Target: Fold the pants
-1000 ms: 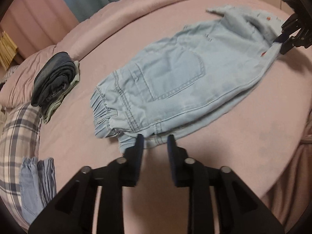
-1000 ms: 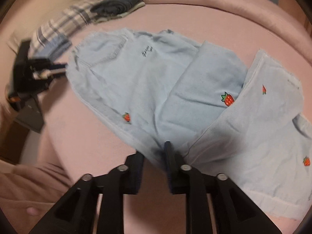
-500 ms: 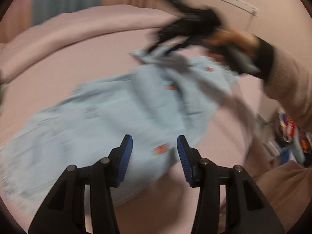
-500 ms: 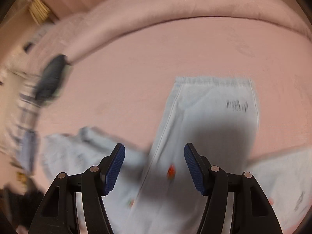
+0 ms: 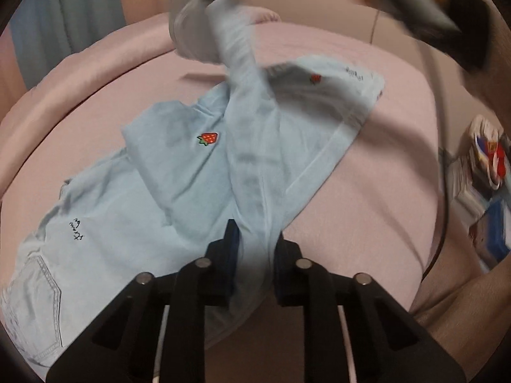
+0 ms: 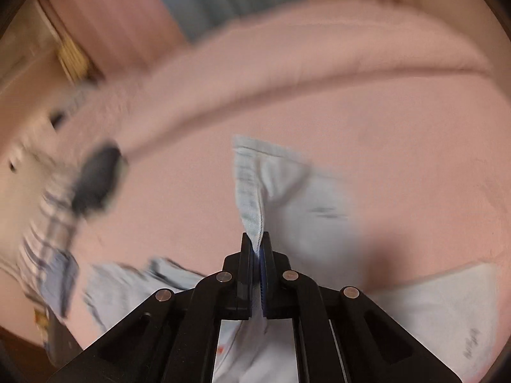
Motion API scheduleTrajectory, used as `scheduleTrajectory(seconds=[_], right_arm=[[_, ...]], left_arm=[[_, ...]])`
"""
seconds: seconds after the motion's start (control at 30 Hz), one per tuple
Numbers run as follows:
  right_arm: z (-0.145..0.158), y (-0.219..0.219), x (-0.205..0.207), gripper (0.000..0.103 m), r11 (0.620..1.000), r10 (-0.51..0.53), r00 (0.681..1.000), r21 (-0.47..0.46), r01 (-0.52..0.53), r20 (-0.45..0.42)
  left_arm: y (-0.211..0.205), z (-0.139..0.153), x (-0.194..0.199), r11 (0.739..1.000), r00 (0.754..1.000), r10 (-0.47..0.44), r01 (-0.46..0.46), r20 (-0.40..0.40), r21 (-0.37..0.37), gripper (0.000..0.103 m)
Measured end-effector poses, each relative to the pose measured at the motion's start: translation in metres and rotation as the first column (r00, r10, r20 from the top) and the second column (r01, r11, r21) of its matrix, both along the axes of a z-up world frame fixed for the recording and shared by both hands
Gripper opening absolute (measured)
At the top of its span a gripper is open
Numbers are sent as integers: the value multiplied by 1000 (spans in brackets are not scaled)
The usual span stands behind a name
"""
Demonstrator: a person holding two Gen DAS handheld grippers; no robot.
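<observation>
A: Where are the pants sitting, and who is gripping what?

B: The light blue strawberry-print pants (image 5: 179, 172) are lying across the pink bed (image 5: 399, 166), waistband end toward the lower left of the left wrist view. One leg (image 5: 238, 73) is being lifted off the bed. The left gripper (image 5: 254, 249) is closing on a bunched fold of that leg near the crotch, with the denim already between the pads. The right gripper (image 6: 256, 252) is clamping the leg's hem (image 6: 250, 198), jaws pressed together on the cloth.

A: So both ends of one leg are being held. What am I watching for?

B: I'm reading this as carrying the lifted leg over onto the other one. The cloth between the two grips is sagging and twisting, so the hands should be pulling gently apart to take out the slack before laying it down.

A: Anything risky?

B: The right gripper is pinching only a thin edge of hem, so a hard tug is likely to slip it free. Also, the inseams should be lining up, or the fold is going to land crooked. The dark folded clothes (image 6: 95, 178) further back are staying well clear.
</observation>
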State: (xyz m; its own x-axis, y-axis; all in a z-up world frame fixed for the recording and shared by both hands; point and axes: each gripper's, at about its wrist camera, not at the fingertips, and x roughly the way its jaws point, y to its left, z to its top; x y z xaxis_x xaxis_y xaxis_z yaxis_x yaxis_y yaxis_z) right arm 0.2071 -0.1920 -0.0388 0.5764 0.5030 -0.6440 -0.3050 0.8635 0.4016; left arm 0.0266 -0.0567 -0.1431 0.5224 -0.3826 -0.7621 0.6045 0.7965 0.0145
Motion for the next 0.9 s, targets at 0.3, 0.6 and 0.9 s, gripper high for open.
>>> scheduleTrajectory(seconds=[0.3,0.6,0.9], right_arm=[[-107,-153,-86,5,915,-326,923,178,362,-203],[-144,-191,-97,37,825,-343,901,375,424,-265],[-137,-191,-90,6,816,-427,880,331,474,-209]], left_arm=[[7,-7,6,999,998,31,-31,-54,9,17],[30,16,2,995,989,30,-43,-145,-91,24],[48,37,8,972,986,84,-113,-146,-206,56]])
